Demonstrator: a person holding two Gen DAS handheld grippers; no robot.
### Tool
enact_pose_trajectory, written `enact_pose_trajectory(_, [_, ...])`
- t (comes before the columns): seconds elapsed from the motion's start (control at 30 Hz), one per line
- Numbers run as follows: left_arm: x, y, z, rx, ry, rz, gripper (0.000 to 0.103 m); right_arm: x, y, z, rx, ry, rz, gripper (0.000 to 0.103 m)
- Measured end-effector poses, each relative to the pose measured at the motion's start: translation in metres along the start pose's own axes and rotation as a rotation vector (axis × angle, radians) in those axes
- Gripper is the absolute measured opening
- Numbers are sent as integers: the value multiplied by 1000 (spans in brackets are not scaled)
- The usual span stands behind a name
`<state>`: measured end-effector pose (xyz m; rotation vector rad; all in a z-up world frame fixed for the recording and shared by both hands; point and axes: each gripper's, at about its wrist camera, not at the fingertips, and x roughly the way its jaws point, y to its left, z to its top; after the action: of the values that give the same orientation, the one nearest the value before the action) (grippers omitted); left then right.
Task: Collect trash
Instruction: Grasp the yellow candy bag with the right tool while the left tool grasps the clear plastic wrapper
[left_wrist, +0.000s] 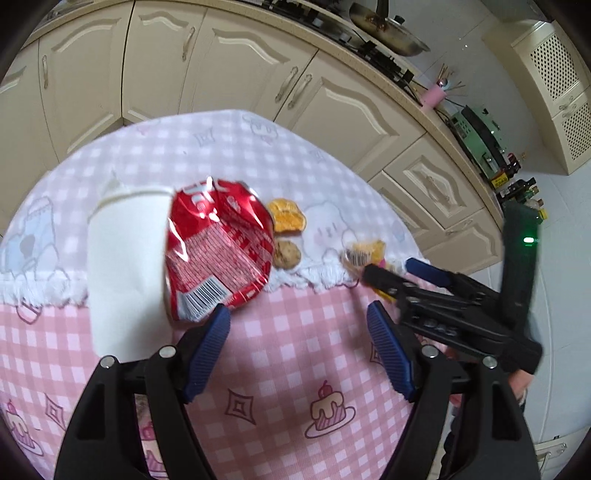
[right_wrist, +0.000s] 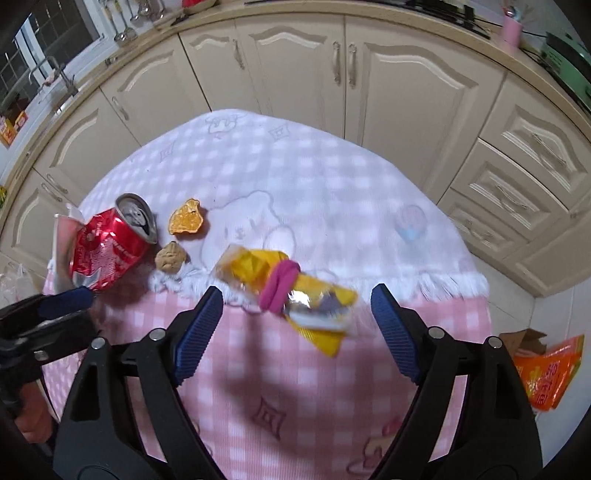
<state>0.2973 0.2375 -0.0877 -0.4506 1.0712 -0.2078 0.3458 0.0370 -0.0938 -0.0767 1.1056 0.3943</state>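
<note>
A crushed red can (left_wrist: 218, 254) lies on the table beside a white paper cup (left_wrist: 125, 266); both also show in the right wrist view, the can (right_wrist: 107, 251) and the cup (right_wrist: 61, 240). An orange peel (left_wrist: 286, 216) (right_wrist: 186, 218) and a walnut (left_wrist: 286, 254) (right_wrist: 170, 256) lie right of the can. A yellow snack wrapper with a pink band (right_wrist: 288, 291) lies between the open right gripper's (right_wrist: 295, 325) fingers; it shows partly in the left view (left_wrist: 364, 251). My left gripper (left_wrist: 299, 339) is open, its left finger (left_wrist: 210, 343) near the can's base.
The table has a pink checked cloth (left_wrist: 295, 369) with a white fringed blanket (right_wrist: 295, 166) on the far half. Cream kitchen cabinets (right_wrist: 295, 62) curve behind it. An orange bag (right_wrist: 550, 373) lies on the floor at the right.
</note>
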Motion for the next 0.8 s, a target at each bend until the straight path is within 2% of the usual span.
enact_pose_trajectory(0.17, [-5,-3,11,23,-10,29,77,21,4,7,-34,12,14,79])
enact_pose_trajectory(0.23, [-4,-2,12,27,-9,48,77,20,4,4,-46,-22,-18,62])
enact_pose_trajectory(0.3, [1,0,13,18,-2,50,77,17,2,3,-43,-31,-11,40])
enact_pose_trajectory(0.4, [10,4,13,-6,20,54,77,10,-8,-1,-5,-28,41,40])
enact_pose_trajectory(0.53, [15,3,9,-11,29,56,77,-1,-14,-12,19,-42,66,40])
enact_pose_trajectory(0.8, [-16,3,-8,6,0,41,77,-28,-26,-33,57,-67,86,40])
